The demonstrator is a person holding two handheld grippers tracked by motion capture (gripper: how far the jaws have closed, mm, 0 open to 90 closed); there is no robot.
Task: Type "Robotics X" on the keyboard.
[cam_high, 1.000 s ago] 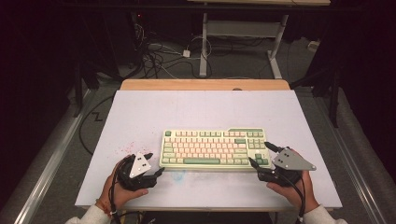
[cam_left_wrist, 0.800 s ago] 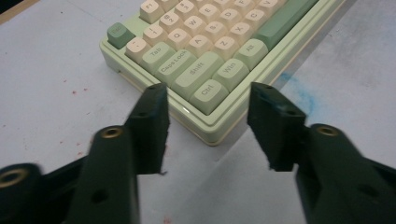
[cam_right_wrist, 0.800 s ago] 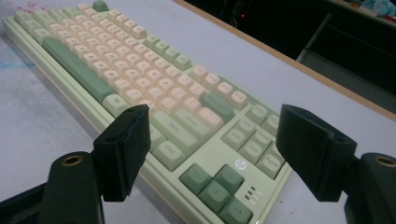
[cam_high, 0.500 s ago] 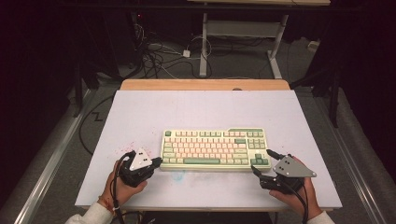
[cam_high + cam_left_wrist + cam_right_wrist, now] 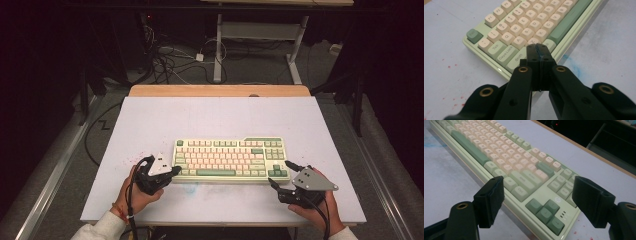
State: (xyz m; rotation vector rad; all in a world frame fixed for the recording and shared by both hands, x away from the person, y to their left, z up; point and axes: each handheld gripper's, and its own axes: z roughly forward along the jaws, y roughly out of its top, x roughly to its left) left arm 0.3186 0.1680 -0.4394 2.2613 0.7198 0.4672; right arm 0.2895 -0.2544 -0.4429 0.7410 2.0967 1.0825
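A cream and green keyboard [image 5: 230, 160] lies in the middle of the white table top [image 5: 220, 115]. My left gripper [image 5: 173, 171] rests at the keyboard's front left corner, held by a hand. In the left gripper view the left gripper [image 5: 539, 48] is shut with nothing in it, its tips just over the front edge of the keyboard [image 5: 529, 27] by the Shift key. My right gripper [image 5: 280, 173] sits at the front right corner. It [image 5: 541, 197] stands open, with the arrow-key corner of the keyboard [image 5: 524, 170] lying between and beyond its pads [image 5: 491, 200].
Red specks [image 5: 136, 158] mark the sheet left of the keyboard and a blue smear [image 5: 190, 189] lies in front of it. A wooden strip [image 5: 220, 91] edges the far side. Cables [image 5: 170, 65] and desk legs [image 5: 218, 55] stand on the floor beyond.
The right gripper has drawn back a little toward the table's near edge, still open. The left gripper has edged slightly toward the keyboard's corner.
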